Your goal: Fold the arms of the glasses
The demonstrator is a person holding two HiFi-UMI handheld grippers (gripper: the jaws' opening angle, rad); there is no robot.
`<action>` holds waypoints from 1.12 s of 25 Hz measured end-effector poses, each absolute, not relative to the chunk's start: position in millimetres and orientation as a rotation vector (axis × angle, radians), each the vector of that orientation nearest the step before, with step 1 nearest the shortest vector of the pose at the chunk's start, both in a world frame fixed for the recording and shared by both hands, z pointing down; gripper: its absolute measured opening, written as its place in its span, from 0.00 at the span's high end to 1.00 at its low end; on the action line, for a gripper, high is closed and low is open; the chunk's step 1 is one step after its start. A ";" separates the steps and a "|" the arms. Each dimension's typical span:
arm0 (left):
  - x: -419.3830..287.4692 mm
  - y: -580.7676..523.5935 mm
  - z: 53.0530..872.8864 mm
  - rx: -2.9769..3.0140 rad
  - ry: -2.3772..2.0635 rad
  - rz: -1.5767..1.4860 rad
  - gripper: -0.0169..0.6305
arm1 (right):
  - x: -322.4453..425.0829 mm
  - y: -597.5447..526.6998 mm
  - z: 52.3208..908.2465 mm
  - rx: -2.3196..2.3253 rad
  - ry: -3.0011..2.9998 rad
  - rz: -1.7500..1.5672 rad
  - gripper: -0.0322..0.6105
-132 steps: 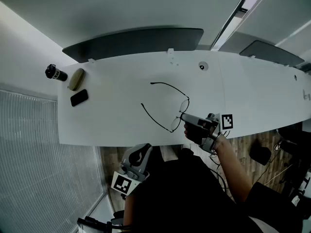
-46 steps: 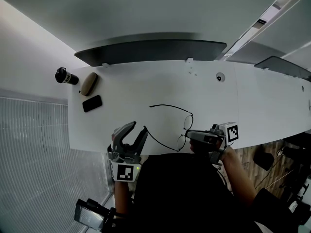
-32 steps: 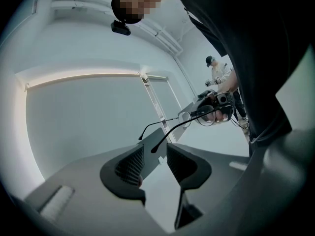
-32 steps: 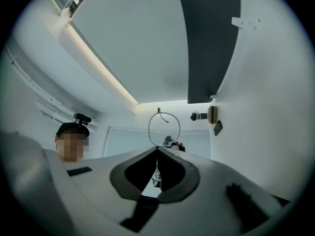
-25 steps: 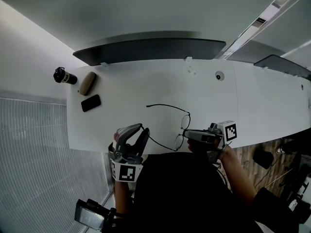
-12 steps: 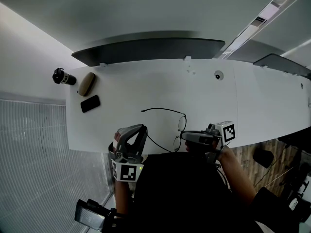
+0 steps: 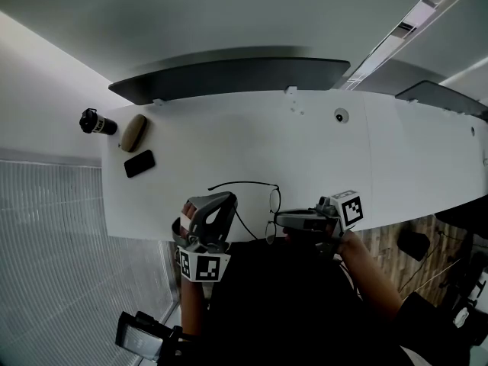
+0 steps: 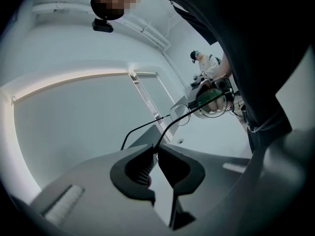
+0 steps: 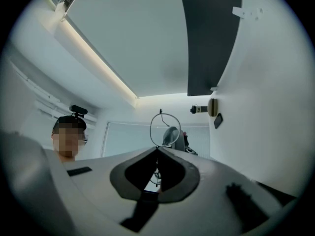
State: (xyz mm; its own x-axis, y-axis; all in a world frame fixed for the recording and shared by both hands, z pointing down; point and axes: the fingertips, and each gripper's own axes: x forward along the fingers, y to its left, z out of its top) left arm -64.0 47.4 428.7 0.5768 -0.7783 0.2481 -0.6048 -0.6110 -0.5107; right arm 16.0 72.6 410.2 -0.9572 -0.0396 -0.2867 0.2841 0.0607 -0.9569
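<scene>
- Head view: the glasses [image 7: 268,204] are at the 6 o'clock edge of the desk [image 7: 328,143], with both arms spread toward 9 o'clock. The left tongs [image 7: 229,201] reach them from 9 o'clock and the right tongs [image 7: 279,219] from 3 o'clock.
- Left gripper view: the left tongs [image 8: 156,149] have just been closing. Their jaws are almost together, pinching the end of one thin arm [image 8: 166,131]. The lens [image 8: 181,115] sits beyond, toward 1 o'clock.
- Right gripper view: the right tongs [image 9: 158,150] have their jaws together on the front of the frame. One lens [image 9: 165,128] stands up from the tips at 12 o'clock.
- Handling, as a judgement: the glasses look very light, with a thin, springy wire frame that bends easily and lenses that scratch. The front is probably best held steady near the hinge. The arm should be guided from its end with a light pinch and swung about the hinge, not forced sideways. Thin wire could slip or twist between the pads.
</scene>
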 end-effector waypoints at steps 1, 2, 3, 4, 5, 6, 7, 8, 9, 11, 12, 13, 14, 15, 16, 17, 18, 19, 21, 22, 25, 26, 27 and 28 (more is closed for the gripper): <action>-62.5 47.4 429.8 -2.443 1.113 -0.647 0.91 | 14.3 74.1 409.7 0.258 2.100 -1.988 0.93; -61.1 47.3 430.9 -2.445 1.106 -0.648 0.91 | 12.5 75.4 409.2 0.266 2.101 -1.987 0.93; -59.7 47.1 432.1 -2.446 1.098 -0.652 0.91 | 10.8 76.6 409.3 0.269 2.107 -1.988 0.93; -58.3 47.0 433.3 -2.445 1.088 -0.661 0.91 | 9.4 78.0 409.9 0.270 2.115 -1.990 0.93; -56.6 47.0 434.5 -2.444 1.075 -0.671 0.91 | 8.1 79.2 409.9 0.271 2.120 -1.992 0.93; -54.5 46.9 435.5 -2.442 1.060 -0.682 0.92 | 6.9 80.3 409.5 0.277 2.122 -1.994 0.93; -52.0 46.4 436.0 -2.439 1.044 -0.689 0.92 | 5.9 81.6 409.3 0.286 2.124 -1.998 0.93; -49.2 45.6 436.0 -2.437 1.031 -0.694 0.92 | 4.9 82.6 408.8 0.295 2.125 -2.002 0.93; -46.6 44.8 435.6 -2.435 1.021 -0.696 0.92 | 3.7 83.1 407.7 0.303 2.126 -2.003 0.93; -42.9 44.2 435.2 -2.437 1.012 -0.694 0.92 | 1.1 84.2 405.7 0.316 2.125 -2.001 0.93; -41.8 44.6 435.4 -2.439 1.009 -0.692 0.92 | -0.4 85.4 405.4 0.322 2.125 -2.000 0.93; -40.7 45.4 435.8 -2.441 1.003 -0.690 0.92 | -2.4 87.0 405.4 0.329 2.124 -2.002 0.93; -39.2 46.4 436.3 -2.443 0.995 -0.689 0.93 | -4.6 89.0 405.4 0.338 2.125 -2.006 0.93; -37.0 47.5 436.8 -2.447 0.983 -0.687 0.93 | -6.7 91.2 405.2 0.348 2.126 -2.011 0.93; -34.3 48.6 437.2 -2.451 0.969 -0.686 0.93 | -8.8 93.2 404.6 0.360 2.126 -2.015 0.93; -31.2 49.6 437.6 -2.455 0.955 -0.685 0.93 | -10.9 95.0 403.8 0.373 2.125 -2.019 0.93; -28.1 50.6 437.9 -2.458 0.941 -0.684 0.93 | -13.0 96.6 403.2 0.384 2.123 -2.023 0.93; -25.1 51.5 438.4 -2.460 0.927 -0.685 0.93 | -15.0 98.0 402.7 0.394 2.123 -2.026 0.93; -19.5 53.3 440.2 -2.464 0.903 -0.691 0.93 | -18.3 99.7 401.4 0.413 2.124 -2.030 0.93; -17.2 54.2 441.1 -2.466 0.894 -0.694 0.93 | -19.7 100.2 400.5 0.422 2.126 -2.030 0.93; -12.3 55.6 441.3 -2.473 0.884 -0.685 0.93 | -22.6 102.2 398.9 0.443 2.133 -2.030 0.93; -11.8 55.7 441.1 -2.473 0.884 -0.681 0.93 | -23.0 102.5 398.7 0.447 2.134 -2.030 0.93; -11.9 55.6 440.9 -2.473 0.886 -0.678 0.93 | -23.1 102.6 398.6 0.448 2.133 -2.029 0.93; -12.2 55.4 440.6 -2.472 0.888 -0.676 0.93 | -22.8 102.6 398.7 0.448 2.131 -2.029 0.93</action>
State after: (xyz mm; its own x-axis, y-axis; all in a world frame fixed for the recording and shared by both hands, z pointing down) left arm -12.2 55.4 440.6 0.6765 -0.6737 0.2974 -0.4661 -0.7043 -0.5354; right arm -22.8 102.6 398.7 -0.9414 0.1020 -0.3214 0.3261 0.0320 -0.9448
